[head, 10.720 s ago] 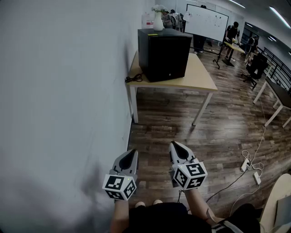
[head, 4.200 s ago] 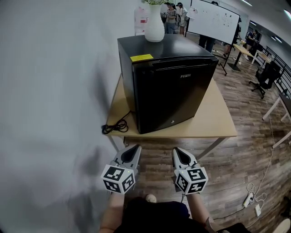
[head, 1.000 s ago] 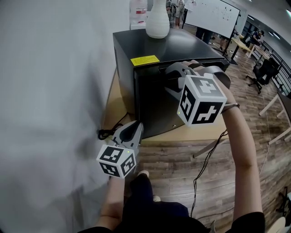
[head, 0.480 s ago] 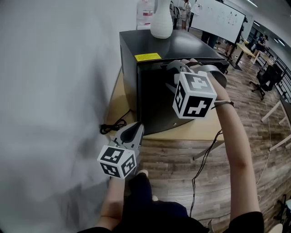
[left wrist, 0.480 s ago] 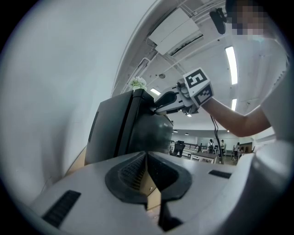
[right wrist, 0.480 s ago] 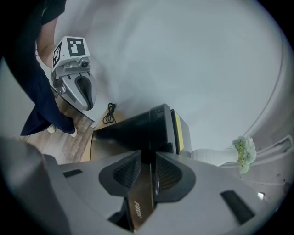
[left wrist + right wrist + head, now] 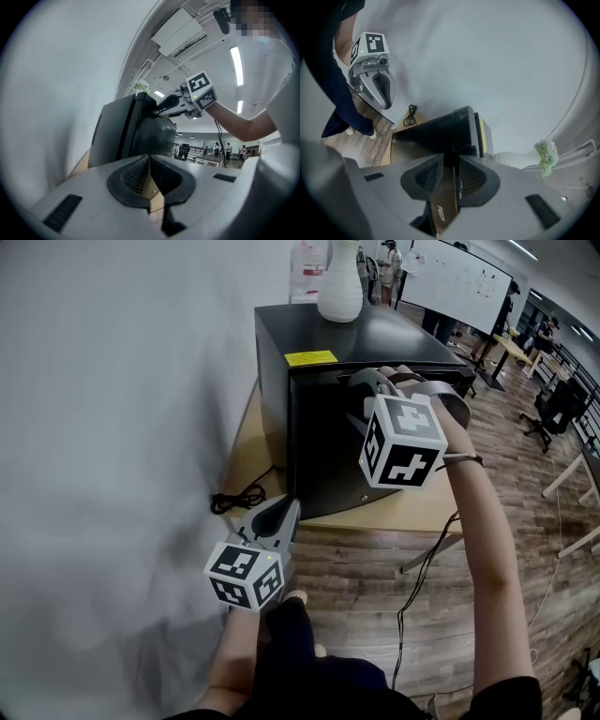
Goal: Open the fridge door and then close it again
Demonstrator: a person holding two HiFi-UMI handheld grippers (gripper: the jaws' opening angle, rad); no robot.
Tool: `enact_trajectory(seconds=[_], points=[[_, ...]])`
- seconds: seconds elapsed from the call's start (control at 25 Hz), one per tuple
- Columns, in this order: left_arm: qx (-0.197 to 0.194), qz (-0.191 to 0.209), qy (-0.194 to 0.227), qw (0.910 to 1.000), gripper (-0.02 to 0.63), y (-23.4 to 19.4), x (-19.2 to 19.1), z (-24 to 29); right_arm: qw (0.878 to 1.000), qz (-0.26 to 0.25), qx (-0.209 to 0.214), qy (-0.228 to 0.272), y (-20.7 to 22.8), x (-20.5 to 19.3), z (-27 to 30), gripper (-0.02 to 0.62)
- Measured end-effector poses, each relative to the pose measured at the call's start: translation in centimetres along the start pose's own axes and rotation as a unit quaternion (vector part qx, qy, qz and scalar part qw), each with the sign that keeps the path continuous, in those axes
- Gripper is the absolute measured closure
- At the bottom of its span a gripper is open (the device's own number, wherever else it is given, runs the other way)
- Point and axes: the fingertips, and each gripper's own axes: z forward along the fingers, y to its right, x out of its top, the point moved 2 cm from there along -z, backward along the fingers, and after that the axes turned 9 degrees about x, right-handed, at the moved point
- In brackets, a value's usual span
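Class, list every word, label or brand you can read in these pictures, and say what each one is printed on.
"FUXIN": brand name on the fridge door.
Yellow label on top of the fridge: print too small to read.
Whiteboard: writing too small to read.
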Motion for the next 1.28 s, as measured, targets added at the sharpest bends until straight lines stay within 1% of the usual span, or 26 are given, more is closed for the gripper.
enact_trajectory(seconds=[0.12,0.2,0.32,0.4,0.68,1.0,1.28], points=[[0.001,0.002,-0.001,1.0000,0.600,0.2,0.1,-0.7,1.000,-0.006,0.011,0.010,-1.8,0.0,-2.3,0.512],[0.002,0.005,-0.001,1.0000,0.600,0.5,0.2,-1.4,1.000,-0.012,0.004,0.020,-3.3,-0.1,-4.0,0.508],[-0.003,0.008,-0.007,0.9999,0.600,1.6,-0.2,-1.9,1.000,-0.013,-0.002,0.015,-5.0,-0.7,-5.7,0.509],[-0.013,0.006,-0.010,0.9998,0.600,2.4,-0.6,-1.7,1.000,-0.017,-0.010,0.009,-5.3,-1.0,-6.0,0.509],[-0.039,0.021,-0.012,0.9990,0.600,4.1,-1.1,-1.9,1.000,-0.018,-0.013,0.018,-6.2,-1.6,-6.5,0.505],[-0.047,0.025,-0.023,0.9983,0.600,6.6,-2.2,-3.6,0.999,-0.019,-0.028,0.017,-8.4,-2.6,-9.5,0.502],[-0.071,0.029,-0.026,0.9967,0.600,6.3,-2.3,-2.2,0.999,-0.024,-0.027,0.008,-8.5,-3.3,-8.8,0.500]])
